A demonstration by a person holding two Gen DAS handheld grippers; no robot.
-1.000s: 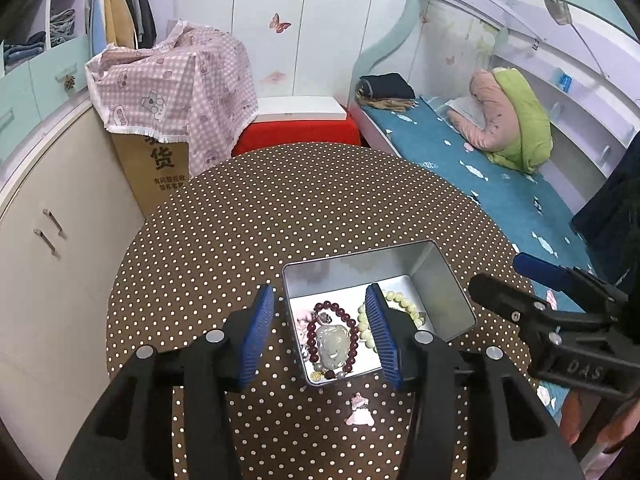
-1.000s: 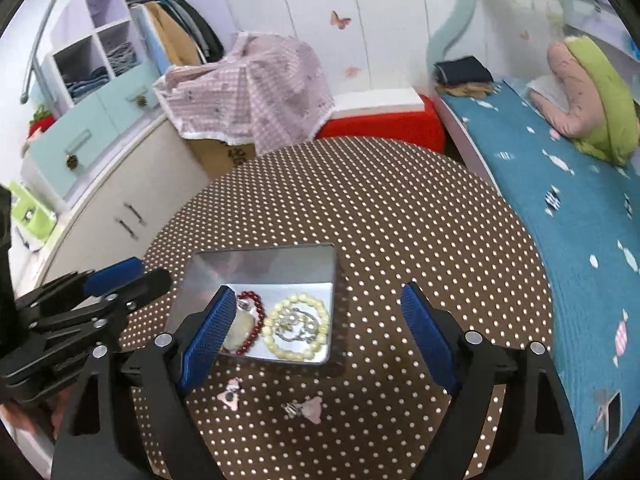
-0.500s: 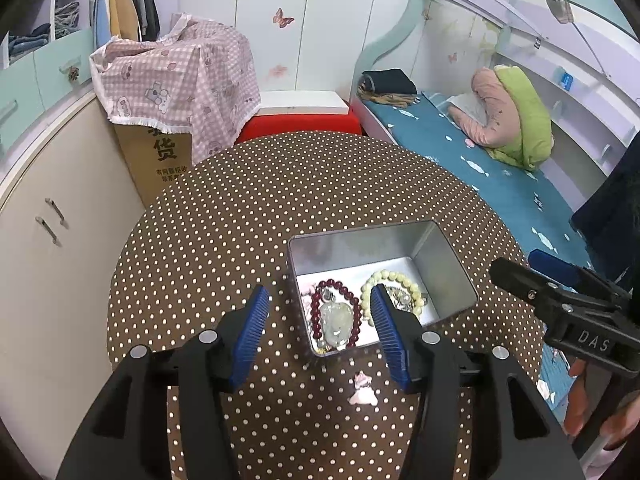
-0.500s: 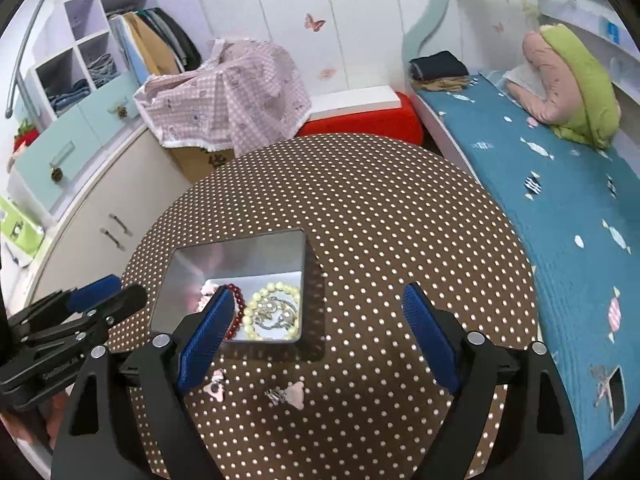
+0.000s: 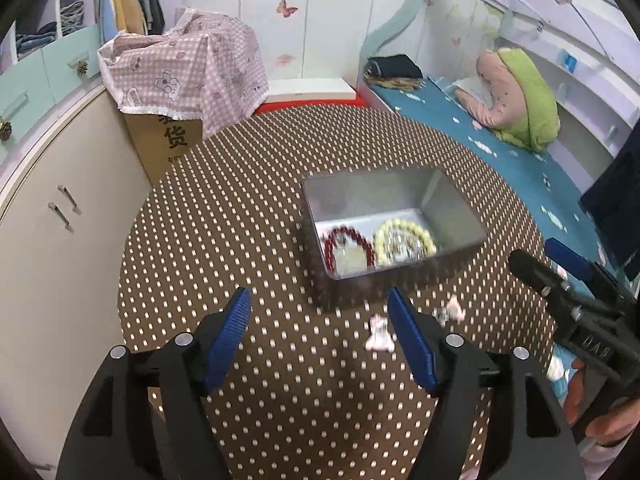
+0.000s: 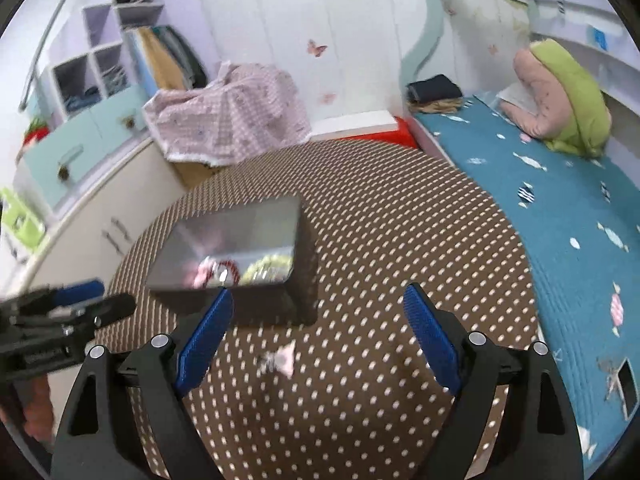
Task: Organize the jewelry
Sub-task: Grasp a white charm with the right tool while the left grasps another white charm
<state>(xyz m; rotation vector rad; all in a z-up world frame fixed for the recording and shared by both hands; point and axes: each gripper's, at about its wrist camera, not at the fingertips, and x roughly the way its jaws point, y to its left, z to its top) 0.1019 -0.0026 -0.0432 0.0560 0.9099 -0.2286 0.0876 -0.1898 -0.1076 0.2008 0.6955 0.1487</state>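
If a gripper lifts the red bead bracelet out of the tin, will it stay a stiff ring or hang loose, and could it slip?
The red bead bracelet is a string of separate round beads, so it probably sags and hangs loose. The beads look glossy, so they may slide on the pads. It lies in the metal tin close beside the pale bead bracelet, which might get dragged along.

a round tabletop (image 5: 248, 208) in brown cloth with white dots fills the middle. at 11 o'clock a cardboard box (image 5: 168, 140) sits under a pink checked cloth (image 5: 188, 68). white wardrobe doors (image 5: 304, 20) with butterfly stickers stand at 12 — a red bench (image 6: 360, 132) below them. at 2 o'clock a teal bed (image 6: 560, 208) carries a green-and-pink pillow (image 5: 520, 96). cream cabinets (image 5: 52, 232) line 9 o'clock.
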